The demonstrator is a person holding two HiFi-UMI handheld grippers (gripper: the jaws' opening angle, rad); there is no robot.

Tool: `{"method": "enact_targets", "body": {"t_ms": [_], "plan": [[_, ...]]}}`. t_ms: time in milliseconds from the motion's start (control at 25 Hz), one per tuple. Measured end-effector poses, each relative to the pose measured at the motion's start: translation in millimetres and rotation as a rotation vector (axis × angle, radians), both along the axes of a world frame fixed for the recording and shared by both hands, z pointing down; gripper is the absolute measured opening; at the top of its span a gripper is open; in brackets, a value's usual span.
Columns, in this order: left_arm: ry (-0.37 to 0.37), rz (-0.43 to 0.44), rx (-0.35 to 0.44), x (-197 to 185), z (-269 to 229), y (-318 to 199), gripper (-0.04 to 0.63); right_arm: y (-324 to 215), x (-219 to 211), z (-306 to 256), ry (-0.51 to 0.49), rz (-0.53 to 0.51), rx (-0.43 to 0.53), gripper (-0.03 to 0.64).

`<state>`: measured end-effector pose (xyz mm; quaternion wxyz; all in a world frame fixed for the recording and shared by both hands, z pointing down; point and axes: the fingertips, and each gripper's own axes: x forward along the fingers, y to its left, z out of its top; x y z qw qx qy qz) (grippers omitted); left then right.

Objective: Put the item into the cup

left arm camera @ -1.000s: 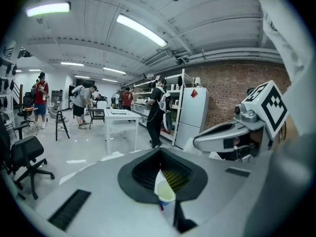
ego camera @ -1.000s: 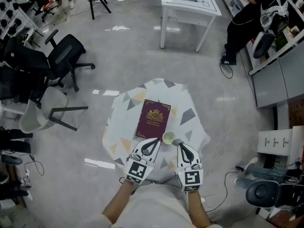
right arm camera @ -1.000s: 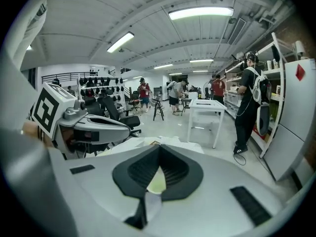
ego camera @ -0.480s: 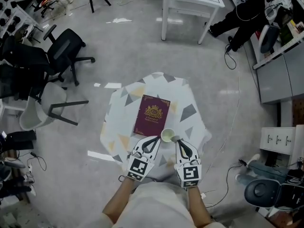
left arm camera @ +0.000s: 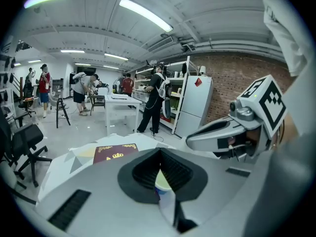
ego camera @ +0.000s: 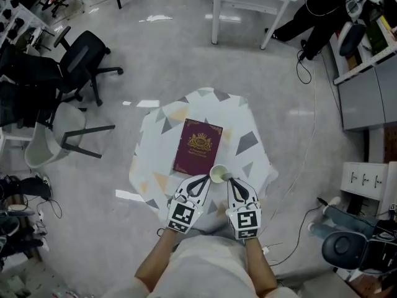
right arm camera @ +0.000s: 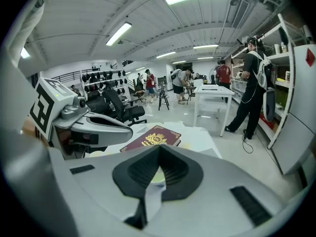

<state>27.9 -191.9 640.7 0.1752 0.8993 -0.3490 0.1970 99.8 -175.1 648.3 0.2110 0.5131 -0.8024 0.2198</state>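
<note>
Cup: small pale round cup (ego camera: 218, 174) with a cream-yellow inside, standing upright, mouth open upward.
Cup's place: near edge of the white cloth-covered table with grey and tan triangles (ego camera: 248, 144), just beside the near right corner of the maroon book with a gold crest (ego camera: 197, 146).
Left gripper (ego camera: 200, 182): jaws clenched tip to tip, just left of the cup; the cup shows through the gap behind the pads.
Right gripper (ego camera: 228, 180): jaws likewise pressed together, tips at the cup's right rim; whether they pinch anything cannot be told.
</note>
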Motion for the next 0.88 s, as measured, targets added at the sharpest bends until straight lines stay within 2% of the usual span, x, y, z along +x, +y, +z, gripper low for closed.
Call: {"method": "enact_targets", "body": {"t_ms": [880], "plan": [[-0.022, 0.004, -0.077, 2, 37, 6, 0.012, -1, -14, 36, 0.005, -0.052, -0.068, 0.006]]}}
